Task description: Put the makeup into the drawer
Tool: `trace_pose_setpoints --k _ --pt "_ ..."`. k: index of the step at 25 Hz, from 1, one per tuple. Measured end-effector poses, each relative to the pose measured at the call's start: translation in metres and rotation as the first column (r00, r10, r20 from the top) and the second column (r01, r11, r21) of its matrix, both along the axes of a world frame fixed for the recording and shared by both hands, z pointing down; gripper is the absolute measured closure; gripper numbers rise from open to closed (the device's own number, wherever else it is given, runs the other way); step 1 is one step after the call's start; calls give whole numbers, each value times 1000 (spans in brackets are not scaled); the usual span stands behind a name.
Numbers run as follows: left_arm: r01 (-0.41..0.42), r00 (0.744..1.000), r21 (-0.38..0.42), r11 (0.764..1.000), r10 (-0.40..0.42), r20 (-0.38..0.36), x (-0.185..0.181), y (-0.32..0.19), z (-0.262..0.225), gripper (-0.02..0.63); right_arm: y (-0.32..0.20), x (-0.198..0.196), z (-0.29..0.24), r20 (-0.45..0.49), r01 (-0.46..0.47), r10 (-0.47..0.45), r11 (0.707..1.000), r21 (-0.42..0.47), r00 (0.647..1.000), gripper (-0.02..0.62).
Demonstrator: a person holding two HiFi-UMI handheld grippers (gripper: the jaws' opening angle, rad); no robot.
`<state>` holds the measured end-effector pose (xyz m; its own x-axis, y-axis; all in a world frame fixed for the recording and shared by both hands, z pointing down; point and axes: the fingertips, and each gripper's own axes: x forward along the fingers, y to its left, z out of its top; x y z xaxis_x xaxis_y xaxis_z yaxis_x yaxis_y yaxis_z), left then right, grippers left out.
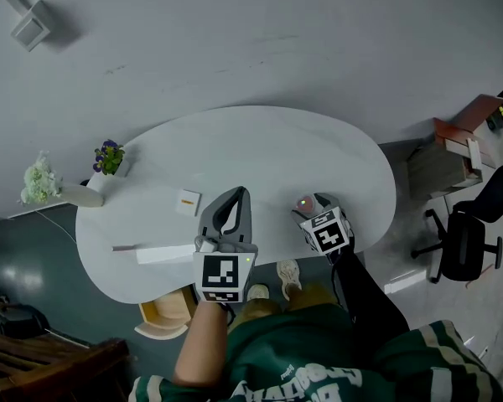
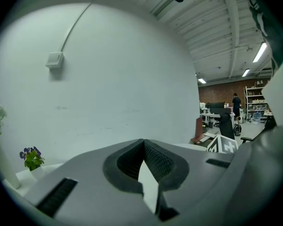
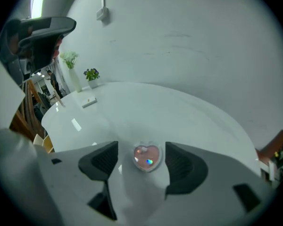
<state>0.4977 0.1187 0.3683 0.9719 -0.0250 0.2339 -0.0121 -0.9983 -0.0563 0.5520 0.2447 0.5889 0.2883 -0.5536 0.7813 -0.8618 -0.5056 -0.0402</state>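
The makeup is a small heart-shaped pink compact (image 3: 146, 157) in a clear case, lying on the white oval table (image 1: 260, 149) near its front edge. In the head view the compact (image 1: 303, 203) shows just beyond the right gripper (image 1: 313, 203). In its own view the right gripper (image 3: 141, 149) points down at the compact, jaws open on either side of it, pads clear of it. The left gripper (image 1: 244, 193) hovers over the table left of the compact. Its fingertips (image 2: 143, 143) meet, shut on nothing. I cannot pick out a drawer with certainty.
A long flat white box (image 1: 163, 254) lies at the table's front left, a small white box (image 1: 188, 201) behind it. A pot of purple flowers (image 1: 108, 157) and a white bouquet (image 1: 40, 181) stand at the far left. A black office chair (image 1: 469, 241) stands right.
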Motion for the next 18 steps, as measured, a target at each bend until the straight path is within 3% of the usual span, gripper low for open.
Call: trace_pose_setpoints --k 6,7,9,11,14,18 --pt "42 999 12 999 -43 31 -3 -12 10 607 -3 6 27 19 25 -23 997 -71 1000 266" --pt "51 998 15 999 -51 37 -4 -14 12 607 -3 6 28 18 32 -31 997 -69 999 278" --pt "71 996 14 997 -72 47 -7 -19 15 606 -3 5 29 15 59 -58 996 -64 998 359" --pt "86 995 9 996 -86 50 -8 -23 17 606 -4 4 29 17 79 -78 995 -59 997 360" --pt "92 994 4 996 -93 59 -8 -24 20 607 -6 7 23 -8 96 -96 995 -35 995 360" --pt "105 993 0 994 -105 60 -8 -26 18 606 -17 22 -14 -107 84 -77 994 64 991 360"
